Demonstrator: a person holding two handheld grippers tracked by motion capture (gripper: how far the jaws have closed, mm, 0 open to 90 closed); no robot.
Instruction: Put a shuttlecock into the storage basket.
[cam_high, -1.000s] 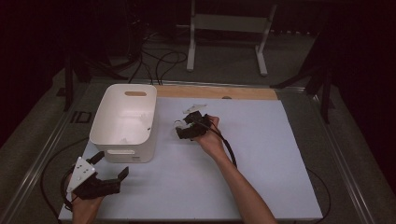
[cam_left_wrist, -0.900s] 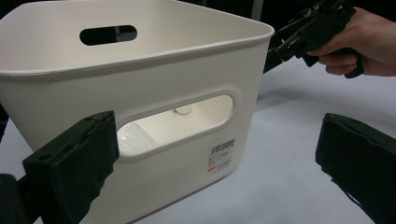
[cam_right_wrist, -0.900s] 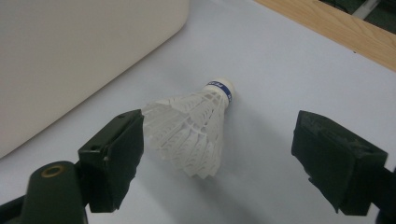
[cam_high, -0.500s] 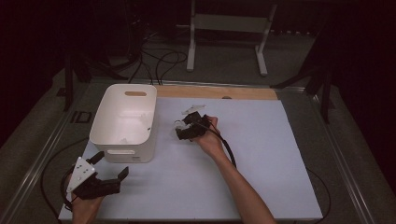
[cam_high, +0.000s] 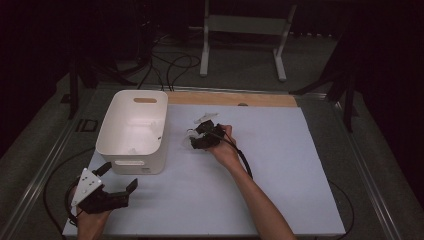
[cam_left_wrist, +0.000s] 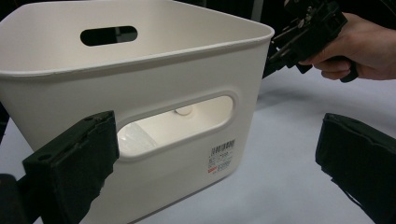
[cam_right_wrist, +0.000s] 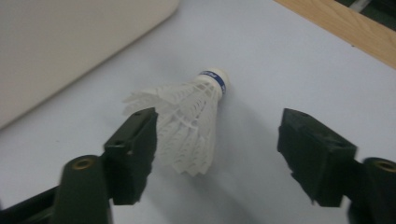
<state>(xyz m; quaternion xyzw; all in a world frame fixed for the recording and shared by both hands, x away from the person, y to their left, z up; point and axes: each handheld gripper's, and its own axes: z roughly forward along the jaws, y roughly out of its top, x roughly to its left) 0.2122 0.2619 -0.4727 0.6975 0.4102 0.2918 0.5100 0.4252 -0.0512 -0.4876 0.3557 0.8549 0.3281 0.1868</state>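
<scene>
Shuttlecock (cam_right_wrist: 189, 126) feathers partly behind one jaw, bin (cam_left_wrist: 140, 107) cut off — contents unclear

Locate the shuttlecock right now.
In the right gripper view the shuttlecock lies on the white mat between the right gripper's open jaws, just right of the white bin.

A white feathered shuttlecock (cam_right_wrist: 189, 126) lies on its side on the pale blue desk (cam_high: 280, 165), just beside the white bin (cam_high: 131, 131) and near the desk's wooden far edge. Its rounded cork tip, ringed by a blue band, points away from the right tongs (cam_right_wrist: 219, 154); the flared feather skirt faces them, some feathers looking a little ragged. It sits between the two black jaws, closer to the one seen on the left in the right gripper view, perhaps just touching it, though the overlap makes that hard to tell. The other jaw stands well apart from it.
</scene>
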